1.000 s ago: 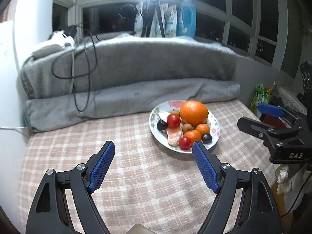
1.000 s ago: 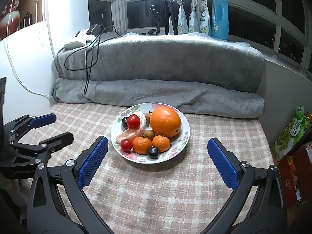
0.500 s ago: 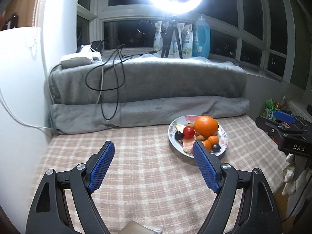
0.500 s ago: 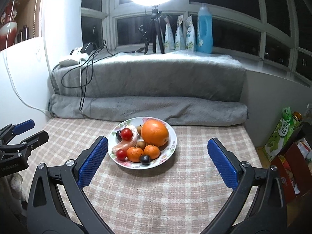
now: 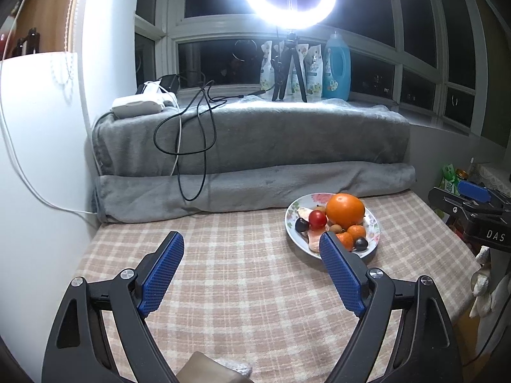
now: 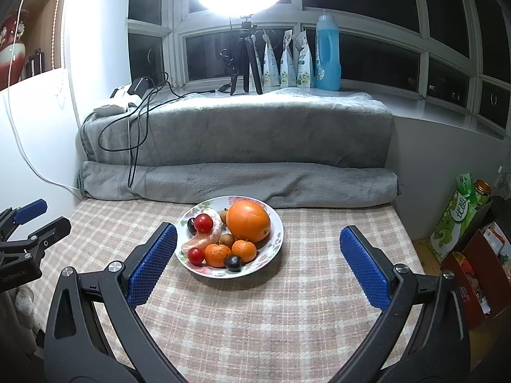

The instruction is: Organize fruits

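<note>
Both grippers I'm holding hover over the checked tablecloth [image 6: 287, 303] with nothing between their blue pads: the right gripper [image 6: 258, 257] stands wide apart, and the left gripper [image 5: 252, 266] has just been opening to its full spread. From the right one, the floral plate [image 6: 275, 242] of fruit sits dead ahead and near, framed almost evenly by its fingers. From the left one the same plate lies ahead but off to the right, partly hidden behind its right finger. So I judge the right hand the nearer and better lined up. On the plate the large orange [image 6: 248, 221] sits far and right, the cherry tomatoes [image 6: 203, 223] and peeled segment left, small tangerines [image 6: 244, 250] and a dark grape nearest me (roundish, no long axis to match).
</note>
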`<state>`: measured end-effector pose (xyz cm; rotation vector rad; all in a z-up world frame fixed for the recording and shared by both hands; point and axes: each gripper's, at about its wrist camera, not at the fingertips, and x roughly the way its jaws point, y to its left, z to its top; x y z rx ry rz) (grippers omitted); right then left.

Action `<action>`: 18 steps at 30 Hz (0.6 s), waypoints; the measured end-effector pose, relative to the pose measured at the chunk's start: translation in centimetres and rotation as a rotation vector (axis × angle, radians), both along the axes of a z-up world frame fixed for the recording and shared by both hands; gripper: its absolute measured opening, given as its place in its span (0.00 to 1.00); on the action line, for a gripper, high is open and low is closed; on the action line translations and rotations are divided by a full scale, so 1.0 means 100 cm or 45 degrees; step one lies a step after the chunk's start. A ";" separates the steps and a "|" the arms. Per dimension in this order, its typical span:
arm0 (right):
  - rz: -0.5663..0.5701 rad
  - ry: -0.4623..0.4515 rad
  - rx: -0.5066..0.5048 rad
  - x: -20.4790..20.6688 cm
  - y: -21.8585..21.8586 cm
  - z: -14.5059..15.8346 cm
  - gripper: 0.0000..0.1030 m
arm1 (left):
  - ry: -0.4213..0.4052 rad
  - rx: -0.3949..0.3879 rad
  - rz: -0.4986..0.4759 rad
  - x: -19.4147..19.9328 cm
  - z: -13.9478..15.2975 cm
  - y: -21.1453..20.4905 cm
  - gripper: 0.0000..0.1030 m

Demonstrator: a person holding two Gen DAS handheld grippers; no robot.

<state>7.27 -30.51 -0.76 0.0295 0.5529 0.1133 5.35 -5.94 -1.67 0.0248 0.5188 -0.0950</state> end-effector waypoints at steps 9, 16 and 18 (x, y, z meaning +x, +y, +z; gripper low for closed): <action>0.003 0.001 0.001 -0.003 0.001 0.001 1.00 | -0.004 -0.009 0.012 -0.003 0.003 0.003 0.85; 0.010 0.002 0.006 -0.003 0.002 0.001 1.00 | -0.007 -0.004 0.008 -0.003 0.003 0.003 0.85; 0.009 0.002 0.003 -0.003 0.002 0.001 1.00 | -0.009 -0.003 0.009 -0.004 0.004 0.002 0.85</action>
